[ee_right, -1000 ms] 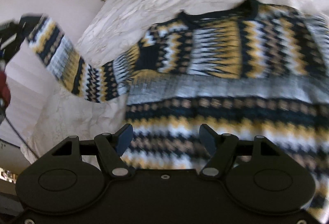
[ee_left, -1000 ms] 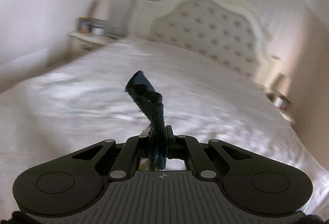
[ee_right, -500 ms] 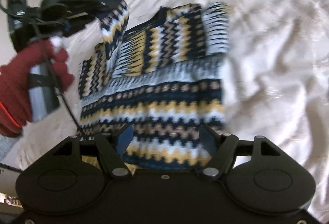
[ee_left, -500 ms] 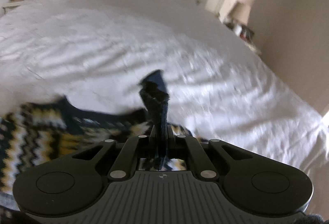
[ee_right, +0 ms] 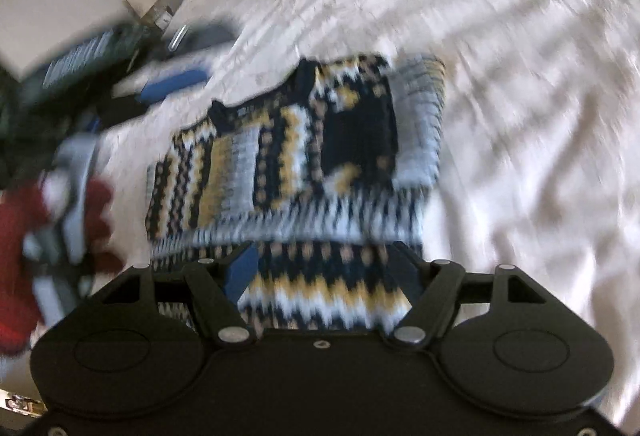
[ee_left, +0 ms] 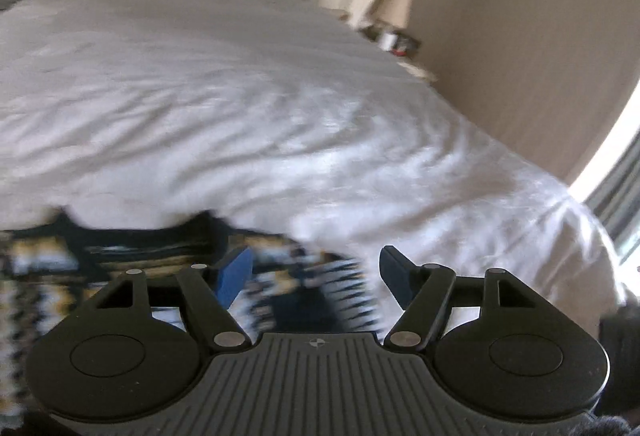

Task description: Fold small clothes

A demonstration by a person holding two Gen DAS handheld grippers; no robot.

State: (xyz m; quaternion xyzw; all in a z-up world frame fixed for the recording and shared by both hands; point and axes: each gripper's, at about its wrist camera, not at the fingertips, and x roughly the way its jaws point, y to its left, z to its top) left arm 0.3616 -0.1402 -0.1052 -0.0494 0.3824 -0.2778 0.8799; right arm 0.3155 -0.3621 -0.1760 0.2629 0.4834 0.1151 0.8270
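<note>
Sweater [ee_right: 304, 156]: patterned knit in navy, yellow and white, lying flat on the white bedspread [ee_right: 500, 56]. Sleeves look to be folded in across the body, so the piece reads as a rough rectangle; blur hides the finer edges.

Position relative to right tongs [ee_right: 322, 272]: directly ahead and beneath. The hem end runs under and between the two fingers; the collar end lies farthest away. Long axis therefore runs straight out from these tongs, hem near, neckline far.

Position relative to left tongs [ee_left: 316, 274]: below and off to their left. Only the collar end shows in the left wrist view, with bare bedspread [ee_left: 280, 96] ahead and to the right.

State of right tongs: fingers spread, straddling the hem without pressing on it; nothing grasped.

State of left tongs: released. Jaws have just been opening, and the cloth seen between the blue pads [ee_left: 234, 272] lies on the bed below, not pinched. In the right wrist view these tongs appear at upper left, carried by a red-gloved hand [ee_right: 24, 236], just beside the sweater's left edge.

Judgement on nearer hand: right tongs are better placed for the hem, left tongs for the collar end. A fold bringing hem towards collar, along the long axis, seems the likely next step.
</note>
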